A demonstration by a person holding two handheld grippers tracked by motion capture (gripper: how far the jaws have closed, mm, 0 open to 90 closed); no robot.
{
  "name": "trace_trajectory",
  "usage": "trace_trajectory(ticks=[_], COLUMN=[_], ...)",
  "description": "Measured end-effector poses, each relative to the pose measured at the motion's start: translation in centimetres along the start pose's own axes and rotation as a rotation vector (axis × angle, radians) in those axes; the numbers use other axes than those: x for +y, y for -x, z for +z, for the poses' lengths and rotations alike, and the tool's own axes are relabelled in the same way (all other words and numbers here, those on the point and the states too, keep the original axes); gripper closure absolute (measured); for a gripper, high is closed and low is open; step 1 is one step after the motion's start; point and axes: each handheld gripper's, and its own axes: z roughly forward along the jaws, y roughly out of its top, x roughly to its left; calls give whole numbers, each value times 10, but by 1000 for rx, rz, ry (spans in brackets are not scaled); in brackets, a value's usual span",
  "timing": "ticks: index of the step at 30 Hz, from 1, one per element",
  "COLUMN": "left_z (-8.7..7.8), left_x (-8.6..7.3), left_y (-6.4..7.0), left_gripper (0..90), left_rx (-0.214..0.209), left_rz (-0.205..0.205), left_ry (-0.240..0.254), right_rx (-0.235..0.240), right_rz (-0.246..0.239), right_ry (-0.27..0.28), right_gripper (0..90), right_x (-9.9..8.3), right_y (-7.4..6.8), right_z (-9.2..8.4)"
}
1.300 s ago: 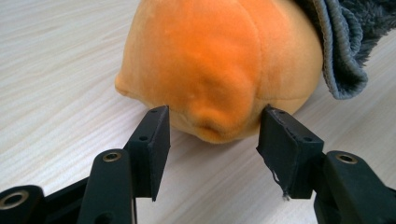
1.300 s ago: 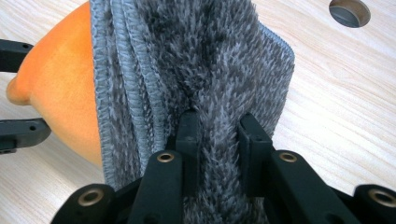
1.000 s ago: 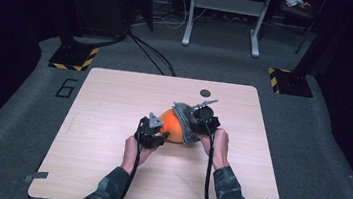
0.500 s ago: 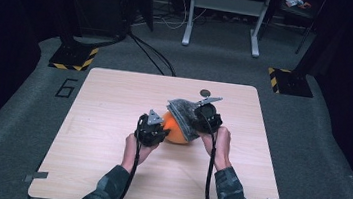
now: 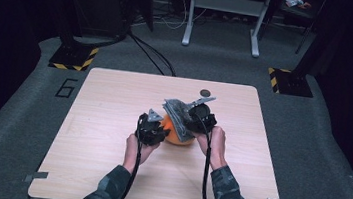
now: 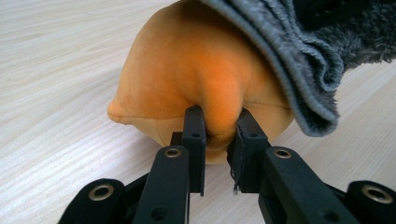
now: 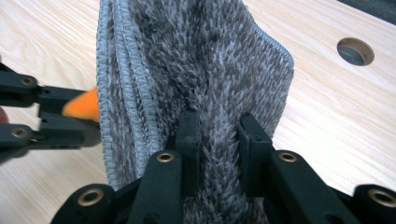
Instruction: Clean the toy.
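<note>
An orange plush ball (image 5: 176,133) (image 6: 196,79) rests near the middle of the wooden table (image 5: 114,97). A folded grey fuzzy cloth (image 5: 177,110) (image 7: 205,79) (image 6: 299,60) drapes over its far right side. My left gripper (image 5: 157,127) (image 6: 217,135) is shut on a pinched fold of the orange plush from the left. My right gripper (image 5: 193,117) (image 7: 218,135) is shut on the grey cloth, holding it up above the ball. In the right gripper view the left gripper's jaws and a bit of orange plush (image 7: 81,105) show at the left.
A round hole (image 5: 205,93) (image 7: 355,51) sits in the table just beyond the cloth. Both forearms in camouflage sleeves (image 5: 224,195) come in from the near edge. Dark floor, cables and a stand's legs (image 5: 224,14) lie beyond the table.
The right gripper has lifted and pulled the grey cloth toward the far right, uncovering more of the orange plush. The left gripper has held its place on the plush.
</note>
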Motion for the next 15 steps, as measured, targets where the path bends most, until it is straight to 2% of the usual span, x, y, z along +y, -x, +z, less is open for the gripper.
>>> trace_trajectory(ticks=[1,7,12,15], left_z=[1,1,2,1], left_x=[0,-1,-2,-3], left_y=[0,-2,-2,-4], left_gripper=[778,777,776,776], left_rx=[1,1,3,0], left_rz=[-10,-4,-12,-3], left_ry=[11,5,17,4], right_rx=[-4,-24,-48,-54], right_rz=[2,33,79,98], right_ry=[-7,-40,-102,-137], right_gripper=[736,736,736,736], right_x=[-1,-13,-27,-36], right_y=[1,15,30,37], right_z=[0,5,16,25])
